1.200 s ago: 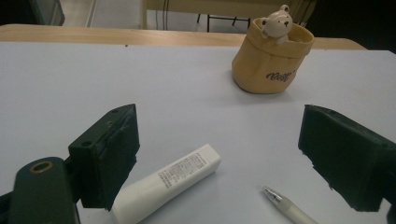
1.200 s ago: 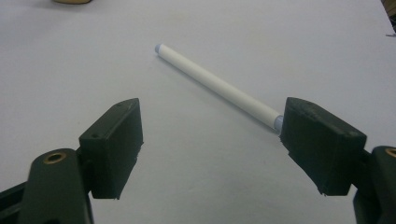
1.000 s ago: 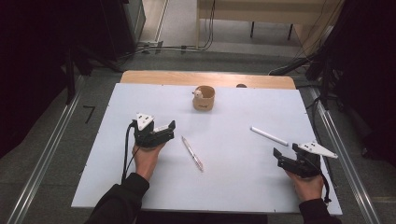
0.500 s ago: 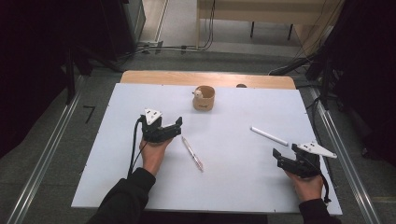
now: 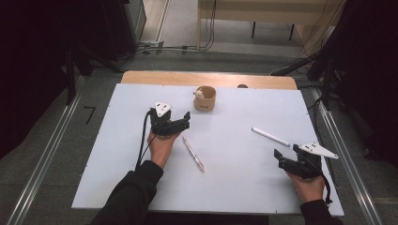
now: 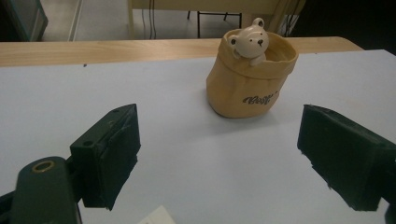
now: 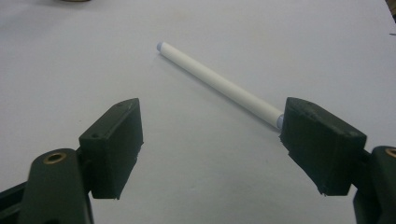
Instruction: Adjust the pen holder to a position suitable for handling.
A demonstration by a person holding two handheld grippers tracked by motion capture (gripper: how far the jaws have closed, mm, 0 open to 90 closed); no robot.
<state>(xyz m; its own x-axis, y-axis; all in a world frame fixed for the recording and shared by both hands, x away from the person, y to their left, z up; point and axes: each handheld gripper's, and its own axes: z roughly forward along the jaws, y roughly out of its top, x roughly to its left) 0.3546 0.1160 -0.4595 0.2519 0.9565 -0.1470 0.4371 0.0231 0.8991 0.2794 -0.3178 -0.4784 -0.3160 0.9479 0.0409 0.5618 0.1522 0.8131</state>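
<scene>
A tan pouch-shaped cup [image 5: 205,98] with a small bear figure on its rim stands at the back middle of the white board. In the left gripper view the cup [image 6: 250,77] is ahead of the jaws, a little right of centre. My left gripper [image 5: 182,123] is open and empty, a short way to the cup's near left. A clear pen [image 5: 193,153] lies just to the near right of that hand. A white pen [image 5: 271,136] lies at the right. My right gripper [image 5: 280,159] is open just short of it; the white pen [image 7: 219,84] ends by the right jaw.
The white board [image 5: 117,154] covers a wooden table whose bare edge [image 5: 155,77] shows at the back. Metal rails [image 5: 349,164] run along both sides on the floor. Cables trail from the left gripper over the board's left half.
My left gripper has moved forward and to the right, closer to the cup. The right gripper and both pens have stayed in place.
</scene>
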